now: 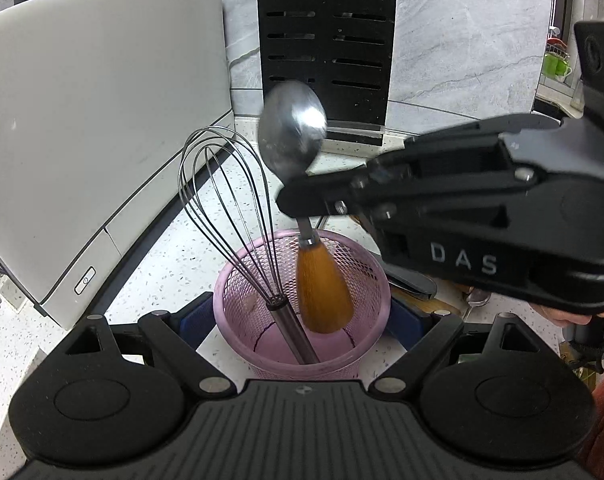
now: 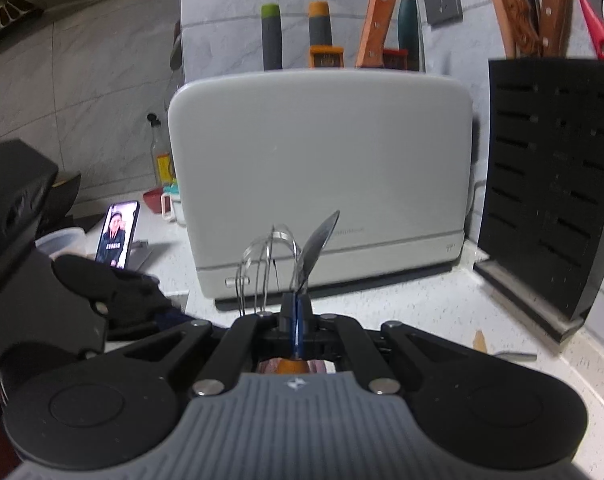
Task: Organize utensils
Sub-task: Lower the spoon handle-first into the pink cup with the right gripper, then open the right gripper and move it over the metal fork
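Observation:
A pink mesh cup stands on the speckled counter between the blue pads of my left gripper, which is shut on its sides. A wire whisk stands in the cup. My right gripper is shut on the neck of a metal spoon with a wooden handle, and the handle hangs inside the cup. In the right wrist view my right gripper grips the spoon edge-on, with the whisk just left of it.
A grey appliance stands left of the cup and fills the right wrist view. A black knife block stands behind, also at right. More utensils lie on the counter at right. A phone leans at left.

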The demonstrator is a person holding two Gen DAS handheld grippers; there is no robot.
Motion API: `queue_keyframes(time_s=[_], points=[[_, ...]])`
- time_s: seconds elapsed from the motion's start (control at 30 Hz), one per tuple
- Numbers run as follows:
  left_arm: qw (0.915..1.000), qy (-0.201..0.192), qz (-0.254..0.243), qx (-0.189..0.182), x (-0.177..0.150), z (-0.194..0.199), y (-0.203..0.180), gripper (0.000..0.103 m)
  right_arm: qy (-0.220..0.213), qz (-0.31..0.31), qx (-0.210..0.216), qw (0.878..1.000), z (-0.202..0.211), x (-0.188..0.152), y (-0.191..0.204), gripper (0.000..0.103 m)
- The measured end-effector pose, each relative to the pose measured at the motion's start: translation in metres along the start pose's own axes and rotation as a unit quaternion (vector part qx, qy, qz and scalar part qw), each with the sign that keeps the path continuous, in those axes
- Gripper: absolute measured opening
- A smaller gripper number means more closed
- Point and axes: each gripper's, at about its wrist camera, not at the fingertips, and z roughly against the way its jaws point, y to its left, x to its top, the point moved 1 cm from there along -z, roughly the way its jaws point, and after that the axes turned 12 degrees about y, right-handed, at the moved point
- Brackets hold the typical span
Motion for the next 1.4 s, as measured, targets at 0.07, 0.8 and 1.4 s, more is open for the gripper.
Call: queue_keyframes(time_s=[0.07,0.8,1.4], points=[[1.0,0.0,-0.001,0.001,0.0,0.0,0.001,0.103,0.015,0.005,0.005,1.0,-0.002,-0.003,-0.001,0.0],[1.0,-0.007,-0.004,0.003,-0.006,0.002,-0.001,0.103,0.096,-0.042,0.03,0.994,-0.003,0.003,-0.008,0.007],[1.0,-0.002,-0.007,0.002,-0.006,0.004,0.0,0.103,0.095,-0.104,-0.019,0.99,0.047,0.021,-0.024,0.048]])
